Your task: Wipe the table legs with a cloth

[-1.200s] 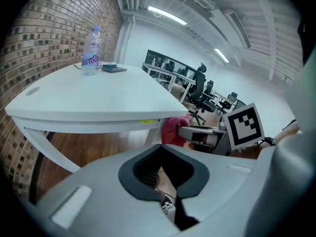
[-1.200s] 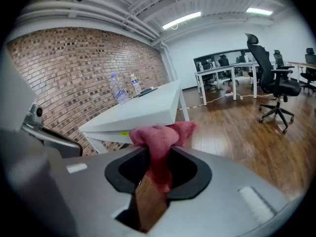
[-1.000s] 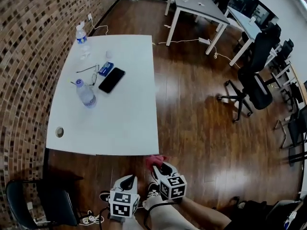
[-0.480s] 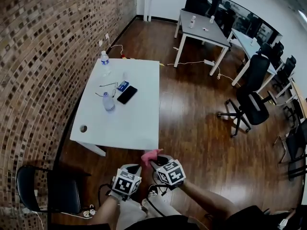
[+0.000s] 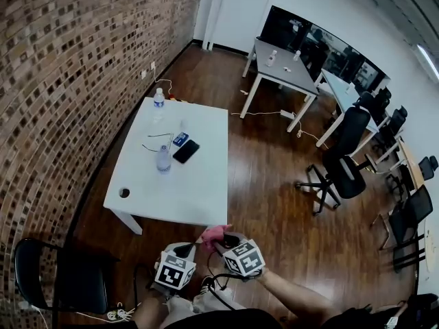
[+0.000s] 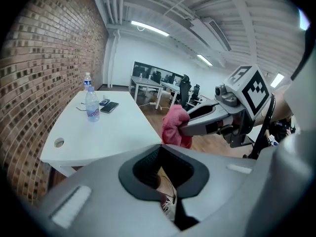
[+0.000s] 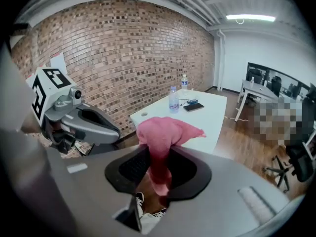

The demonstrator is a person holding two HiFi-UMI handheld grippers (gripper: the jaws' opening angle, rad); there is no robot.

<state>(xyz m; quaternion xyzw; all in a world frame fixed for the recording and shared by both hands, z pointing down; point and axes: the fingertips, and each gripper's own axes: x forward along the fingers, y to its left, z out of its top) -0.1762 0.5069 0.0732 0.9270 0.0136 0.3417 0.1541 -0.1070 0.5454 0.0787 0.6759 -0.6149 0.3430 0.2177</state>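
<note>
The white table [image 5: 180, 187] stands by the brick wall, and its near-left leg [image 5: 127, 221] shows under the front edge. My right gripper [image 5: 224, 239] is shut on a pink cloth [image 5: 213, 235] just short of the table's near right corner. In the right gripper view the cloth [image 7: 165, 132] bunches out of the shut jaws of the right gripper [image 7: 160, 168]. My left gripper [image 5: 183, 251] is beside it on the left. In its own view the left gripper [image 6: 163, 154] is shut with nothing in it, and the cloth [image 6: 175, 125] hangs ahead to the right.
On the table stand two water bottles [image 5: 163, 158] [image 5: 158, 99], with a phone [image 5: 186, 151] and glasses between them. A black chair [image 5: 55, 273] stands at the lower left and an office chair [image 5: 341, 170] at the right. A grey desk [image 5: 285, 64] stands at the back. A cable [image 5: 116, 314] lies on the floor.
The head view has pulled back and up, so the table looks smaller and farther off. Both grippers stay low in front of it, the right one still holding the cloth.
</note>
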